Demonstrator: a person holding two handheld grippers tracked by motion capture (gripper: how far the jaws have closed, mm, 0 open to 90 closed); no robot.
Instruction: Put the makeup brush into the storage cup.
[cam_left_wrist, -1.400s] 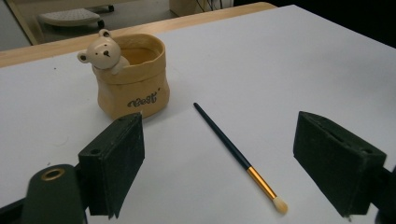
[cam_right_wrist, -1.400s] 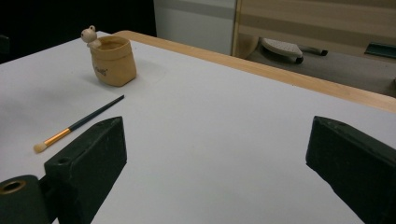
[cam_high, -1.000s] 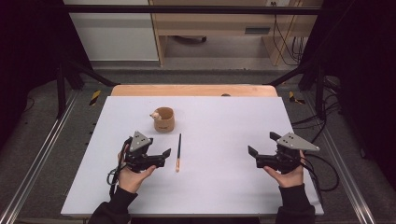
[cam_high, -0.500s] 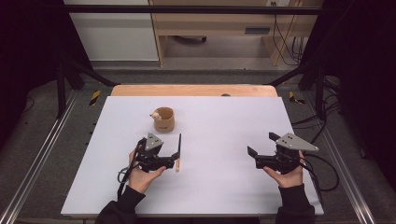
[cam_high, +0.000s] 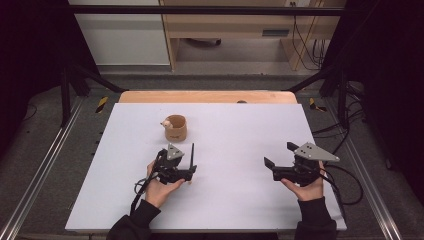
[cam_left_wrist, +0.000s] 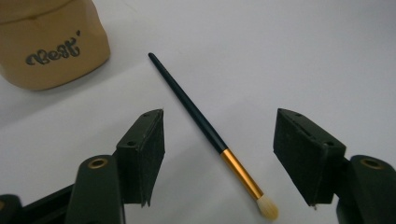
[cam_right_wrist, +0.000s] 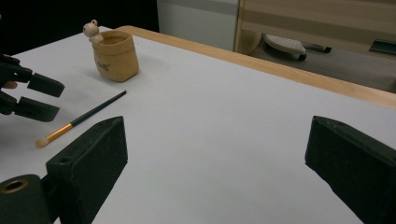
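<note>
A thin paintbrush (cam_left_wrist: 196, 112), with a dark handle, gold ferrule and pale bristles, lies flat on the white table (cam_high: 235, 130). My left gripper (cam_left_wrist: 220, 122) is open, one jaw on each side of the brush near its ferrule. From above, the left gripper (cam_high: 192, 173) sits at the brush's (cam_high: 192, 151) near end. A tan fabric cup (cam_high: 175, 128) with a small animal figure on its rim stands just beyond. My right gripper (cam_high: 279, 155) is open and holds nothing, well right of the brush. The right gripper view shows the cup (cam_right_wrist: 114, 56), the brush (cam_right_wrist: 84, 116) and the left gripper (cam_right_wrist: 42, 98) at far left.
A wooden strip (cam_high: 205, 96) borders the table's far edge, with a shelf unit (cam_high: 225, 30) and cables (cam_high: 305, 30) on the floor beyond. Metal rails (cam_high: 45, 165) run along both sides. Bare white table lies between the two grippers.
My left gripper has moved right, and its open jaws now flank the brush's ferrule end. The right gripper, brush and cup have stayed put.
</note>
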